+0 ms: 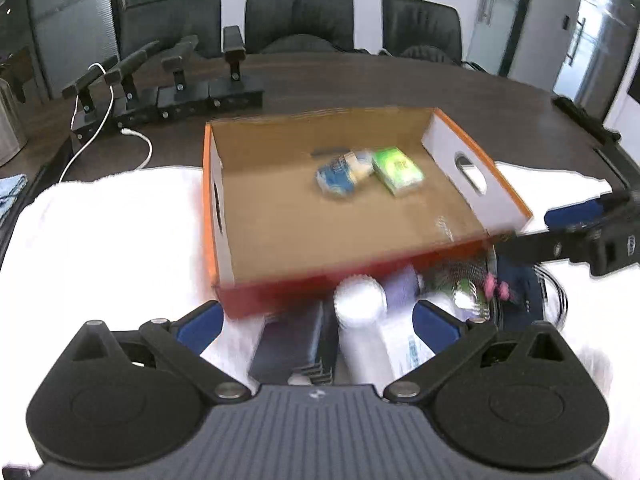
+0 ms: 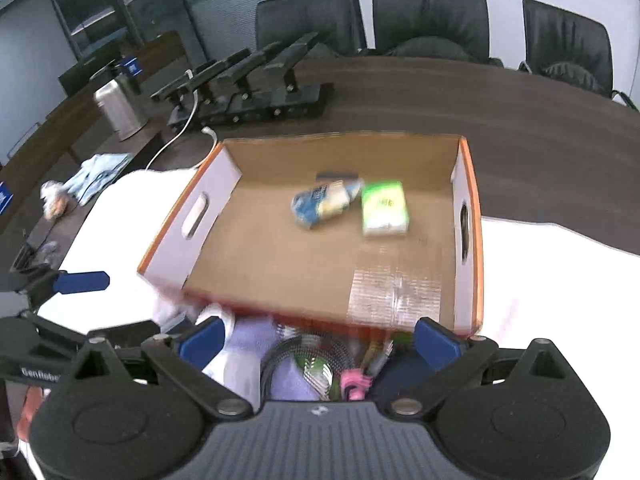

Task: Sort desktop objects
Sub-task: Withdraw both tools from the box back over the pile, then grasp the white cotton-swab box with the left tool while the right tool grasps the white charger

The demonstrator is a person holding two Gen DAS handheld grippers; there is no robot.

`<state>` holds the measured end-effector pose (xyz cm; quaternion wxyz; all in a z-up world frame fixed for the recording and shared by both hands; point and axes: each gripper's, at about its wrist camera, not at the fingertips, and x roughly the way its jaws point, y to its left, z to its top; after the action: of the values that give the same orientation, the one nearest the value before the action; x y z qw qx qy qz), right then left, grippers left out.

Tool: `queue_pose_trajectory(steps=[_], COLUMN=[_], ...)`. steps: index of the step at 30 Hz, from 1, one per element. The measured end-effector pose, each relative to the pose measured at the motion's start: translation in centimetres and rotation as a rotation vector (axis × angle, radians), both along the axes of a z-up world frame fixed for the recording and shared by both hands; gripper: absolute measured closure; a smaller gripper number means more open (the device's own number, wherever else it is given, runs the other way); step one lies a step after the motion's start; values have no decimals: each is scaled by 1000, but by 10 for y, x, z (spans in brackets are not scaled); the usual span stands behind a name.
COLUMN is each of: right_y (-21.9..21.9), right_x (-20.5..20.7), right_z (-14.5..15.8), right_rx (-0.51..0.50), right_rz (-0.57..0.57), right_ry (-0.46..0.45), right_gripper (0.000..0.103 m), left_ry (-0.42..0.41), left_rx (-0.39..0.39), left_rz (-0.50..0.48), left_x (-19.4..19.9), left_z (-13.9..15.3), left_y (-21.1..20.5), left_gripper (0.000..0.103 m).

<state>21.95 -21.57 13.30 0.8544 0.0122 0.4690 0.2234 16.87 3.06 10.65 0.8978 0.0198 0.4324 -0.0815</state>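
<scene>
Both grippers, the left (image 1: pixel 318 322) and the right (image 2: pixel 318 342), have their blue fingers spread wide and hold nothing. The orange box (image 1: pixel 212 216) stands on a white cloth (image 1: pixel 112 232) at the near edge of the table (image 1: pixel 400 84); inside it, toward the far wall, a blue packet (image 1: pixel 340 174) touches a green packet (image 1: pixel 398 170). Blurred small items (image 1: pixel 360 302) lie in a pile just before the box's near wall, under both grippers.

Open orange cardboard box (image 1: pixel 224 184), green packet (image 1: pixel 398 171), blue packet (image 1: pixel 340 176) inside
</scene>
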Motion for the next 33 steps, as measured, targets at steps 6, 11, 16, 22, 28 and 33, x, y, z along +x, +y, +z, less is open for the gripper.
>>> queue_pose_trajectory(steps=[6, 11, 16, 22, 28, 33], right_y=[-28, -46, -55, -37, -33, -38], right_x=[-54, -92, -110, -111, -113, -118], right_z=[-26, -47, -69, -81, -88, -77], right_rx=[26, 7, -25, -76, -116, -84], right_rz=[17, 22, 4, 41, 57, 55], right_ry=[16, -4, -48, -95, -139, -149], right_gripper=[2, 2, 2, 2, 36, 42], left_ry=[6, 16, -34, -169, -258, -236], left_rx=[-9, -38, -51, -23, 252, 337], left_rz=[-42, -68, -62, -145, -428, -595], left_x=[-53, -84, -94, -64, -31, -21], left_z=[-28, -46, -49, -39, -58, -69], left_y=[0, 3, 3, -21, -62, -81], left_gripper=[0, 0, 0, 0, 0, 8])
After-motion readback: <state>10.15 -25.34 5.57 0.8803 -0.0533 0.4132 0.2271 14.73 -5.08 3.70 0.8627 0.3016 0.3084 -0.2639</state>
